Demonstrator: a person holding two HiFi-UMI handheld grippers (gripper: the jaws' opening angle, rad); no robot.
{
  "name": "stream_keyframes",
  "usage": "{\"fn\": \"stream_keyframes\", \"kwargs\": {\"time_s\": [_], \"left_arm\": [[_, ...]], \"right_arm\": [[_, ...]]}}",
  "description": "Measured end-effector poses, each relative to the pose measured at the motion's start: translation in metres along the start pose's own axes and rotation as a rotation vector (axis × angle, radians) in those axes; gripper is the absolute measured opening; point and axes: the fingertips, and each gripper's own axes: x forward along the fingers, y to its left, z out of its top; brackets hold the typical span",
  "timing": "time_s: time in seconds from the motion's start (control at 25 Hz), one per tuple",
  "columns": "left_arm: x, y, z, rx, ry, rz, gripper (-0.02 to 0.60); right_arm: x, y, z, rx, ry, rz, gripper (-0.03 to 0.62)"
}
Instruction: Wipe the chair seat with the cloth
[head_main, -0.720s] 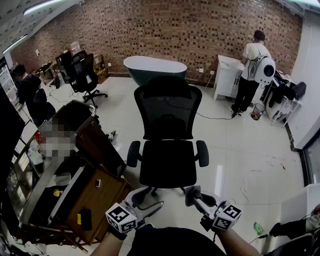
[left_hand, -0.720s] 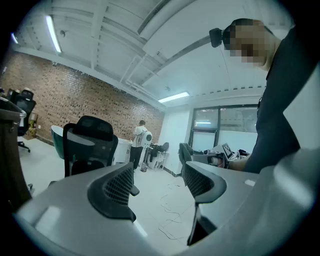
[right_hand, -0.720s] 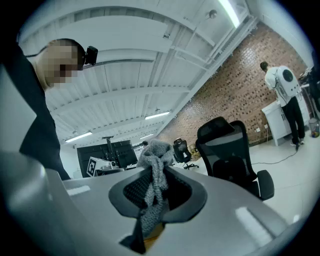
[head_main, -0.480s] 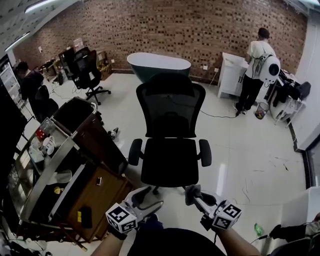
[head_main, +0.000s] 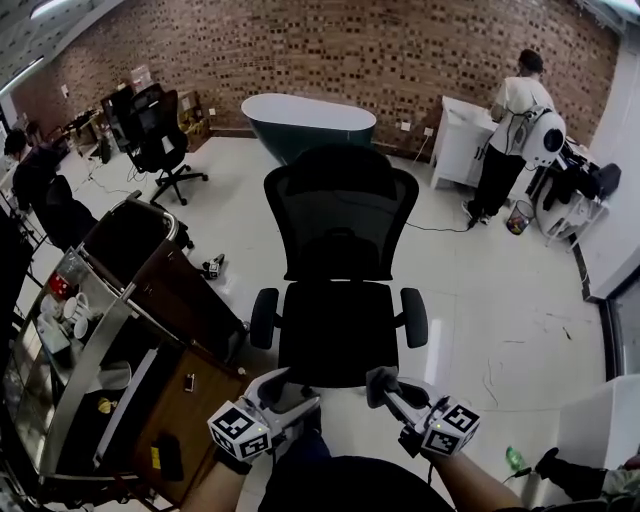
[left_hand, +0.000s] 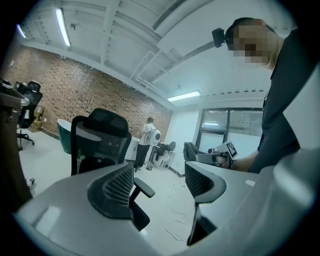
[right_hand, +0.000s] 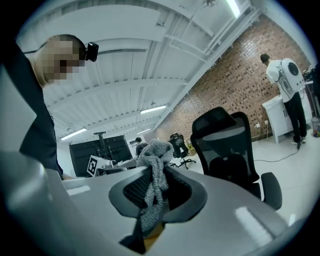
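Note:
A black mesh office chair (head_main: 338, 250) stands on the pale floor facing me, its bare black seat (head_main: 336, 330) just beyond both grippers. My right gripper (head_main: 385, 390) is low in the head view, right of centre and short of the seat's front edge. It is shut on a grey knitted cloth (right_hand: 152, 175) that bunches above the jaws of the right gripper (right_hand: 155, 192). My left gripper (head_main: 285, 392) hangs beside it, left of centre. In the left gripper view the left gripper (left_hand: 160, 182) is open with nothing between its fingers, and the chair (left_hand: 100, 142) shows beyond.
A metal trolley (head_main: 105, 330) with cups and a wooden cabinet (head_main: 195, 400) stand close on the left. A dark green bathtub (head_main: 305, 120) lies behind the chair. A person (head_main: 510, 130) stands at a white unit at the back right. Cables and a green bottle (head_main: 515, 458) lie on the floor.
The head view has shifted slightly, so the chair sits a little nearer and the trolley fills more of the left. Both grippers keep their places, and the cloth stays held.

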Motion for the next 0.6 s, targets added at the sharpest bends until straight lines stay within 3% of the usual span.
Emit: {"fn": "stream_keyframes", "kwargs": {"time_s": [0.32, 0.6], "left_arm": [[0.047, 0.114, 0.037, 0.031, 0.058, -0.084, 0.347], [0.065, 0.181, 0.05, 0.021, 0.094, -0.115, 0.347]], "right_arm": [[0.108, -0.06, 0.028, 0.018, -0.028, -0.035, 0.051], [0.184, -0.084, 0.041, 0.024, -0.032, -0.056, 0.051]]}}
